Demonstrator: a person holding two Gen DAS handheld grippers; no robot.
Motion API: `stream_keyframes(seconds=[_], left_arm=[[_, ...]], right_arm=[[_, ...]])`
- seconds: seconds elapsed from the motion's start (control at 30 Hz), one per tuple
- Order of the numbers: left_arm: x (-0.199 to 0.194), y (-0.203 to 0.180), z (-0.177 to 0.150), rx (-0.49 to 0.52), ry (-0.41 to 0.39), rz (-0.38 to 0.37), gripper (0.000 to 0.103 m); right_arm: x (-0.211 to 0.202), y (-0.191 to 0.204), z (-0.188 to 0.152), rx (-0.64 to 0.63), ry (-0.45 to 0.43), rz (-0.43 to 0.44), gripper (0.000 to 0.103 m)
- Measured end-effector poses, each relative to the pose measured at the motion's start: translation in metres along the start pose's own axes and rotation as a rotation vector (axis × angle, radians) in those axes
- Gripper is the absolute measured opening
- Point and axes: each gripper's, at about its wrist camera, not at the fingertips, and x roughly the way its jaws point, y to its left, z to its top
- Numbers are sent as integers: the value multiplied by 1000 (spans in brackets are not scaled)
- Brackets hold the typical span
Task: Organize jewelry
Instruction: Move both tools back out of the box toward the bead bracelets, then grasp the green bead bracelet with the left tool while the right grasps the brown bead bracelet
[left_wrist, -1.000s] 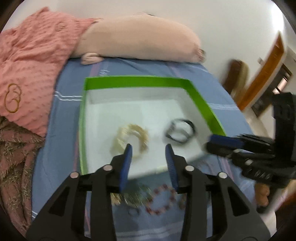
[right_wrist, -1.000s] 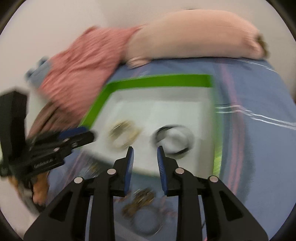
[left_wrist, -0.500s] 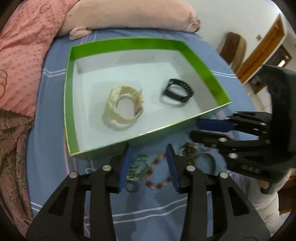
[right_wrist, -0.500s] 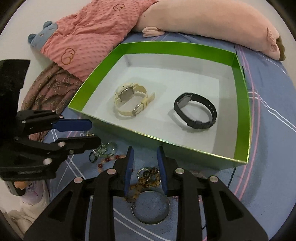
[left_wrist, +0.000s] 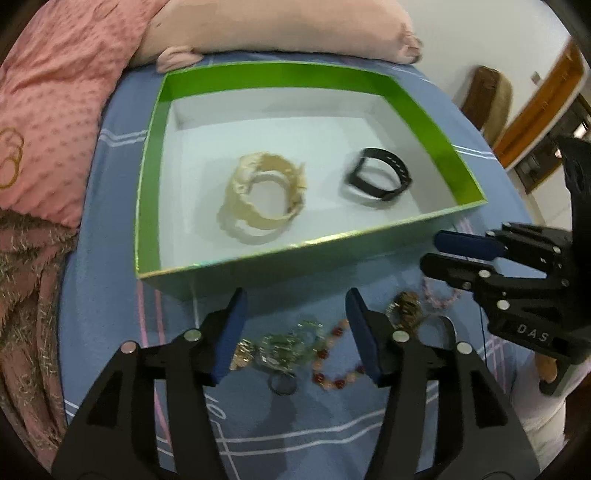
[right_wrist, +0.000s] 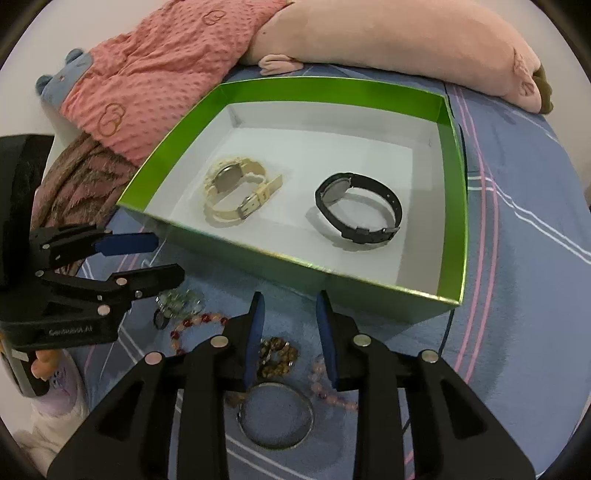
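On the blue striped bedsheet (right_wrist: 517, 206) stands a green-walled box (right_wrist: 452, 173) with a white floor, its long axis running left to right, its far wall close to a pink bolster pillow (right_wrist: 388, 33). At far left a pink dotted blanket (right_wrist: 155, 66) lies near the box's left wall. Inside, the cream watch (right_wrist: 236, 188) lies on its side at left, strap loop open toward the near wall; the black watch (right_wrist: 356, 208) lies to its right, apart from it, with bare floor around both. Near the box's front wall the loose pieces lie in a row: a green bead cluster (left_wrist: 286, 345), a red bead bracelet (left_wrist: 330, 356), a brown bead bracelet (right_wrist: 277, 356), a metal bangle (right_wrist: 277, 415), a pink bead strand (right_wrist: 325, 387). The left gripper (left_wrist: 293, 332) hovers over the green cluster, jaws opening, nothing pinched. The right gripper (right_wrist: 290, 339), jaws opening narrowly, straddles the brown bracelet without pressing it. Open sheet stretches right of the box.
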Motion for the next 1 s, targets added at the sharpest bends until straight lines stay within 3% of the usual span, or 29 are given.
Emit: stream_keyframes(seconds=[0.2, 0.47, 0.7, 0.87, 1.0], left_arm=[[-1, -15, -16, 74, -5, 5, 45], [9, -13, -20, 83, 34, 14, 45], [25, -14, -20, 90, 74, 41, 45], [32, -9, -18, 64, 77, 58, 45], [30, -6, -20, 46, 55, 79, 33]], right_arm=[[-11, 29, -17, -127, -1, 33, 29], [17, 42, -23, -179, 91, -25, 29], [30, 45, -25, -195, 121, -61, 29], [40, 47, -22, -197, 124, -81, 18], [45, 45, -18, -181, 115, -88, 15]])
